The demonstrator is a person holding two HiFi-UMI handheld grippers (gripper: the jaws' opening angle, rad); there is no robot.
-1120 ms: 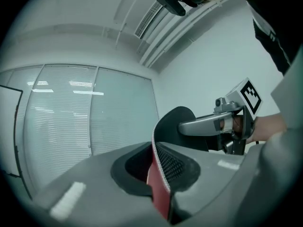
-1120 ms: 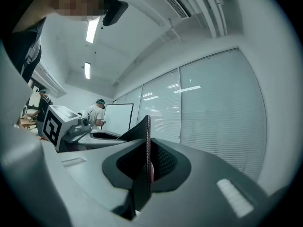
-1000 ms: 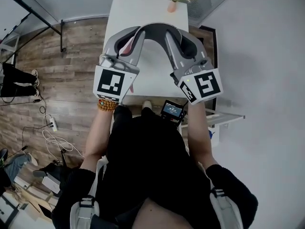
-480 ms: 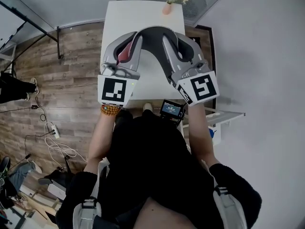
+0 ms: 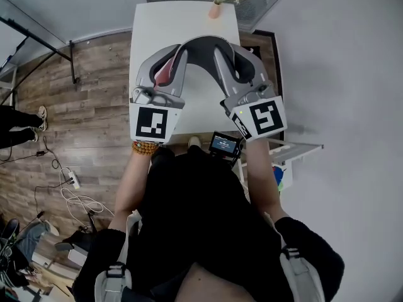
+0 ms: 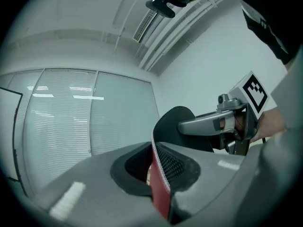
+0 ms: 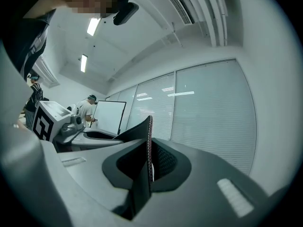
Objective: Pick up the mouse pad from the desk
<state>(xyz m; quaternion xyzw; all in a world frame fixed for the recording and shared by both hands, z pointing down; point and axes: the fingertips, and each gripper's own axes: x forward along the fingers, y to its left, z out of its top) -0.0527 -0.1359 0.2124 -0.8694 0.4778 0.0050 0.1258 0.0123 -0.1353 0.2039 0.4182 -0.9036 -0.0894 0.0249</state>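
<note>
Mouse pad (image 5: 203, 44) of thin, flexible material, dark grey on one face and red on the other, is held up in the air between two handheld grippers. It bends into an arch that runs from one pair of jaws to the other. The left gripper (image 5: 169, 58) has its jaws closed narrow on the left end of the pad. In the left gripper view the red face and meshed edge of the pad (image 6: 161, 188) stand pinched between those jaws (image 6: 158, 174), and the pad curves onward to the right gripper (image 6: 222, 122) beyond them. The right gripper (image 5: 228, 58) likewise has its jaws closed narrow on the pad's right end. In the right gripper view the thin dark edge of the pad (image 7: 142, 141) stands upright between those jaws (image 7: 147, 167), with the left gripper (image 7: 71, 126) off to their left. Below both pairs of jaws lies the white rectangular surface (image 5: 189, 19). Beyond the jaws, at its far edge, stands a small vase of pink flowers (image 5: 217, 6). Brown wood-plank floor (image 5: 94, 74) lies to the left of the left jaws.
</note>
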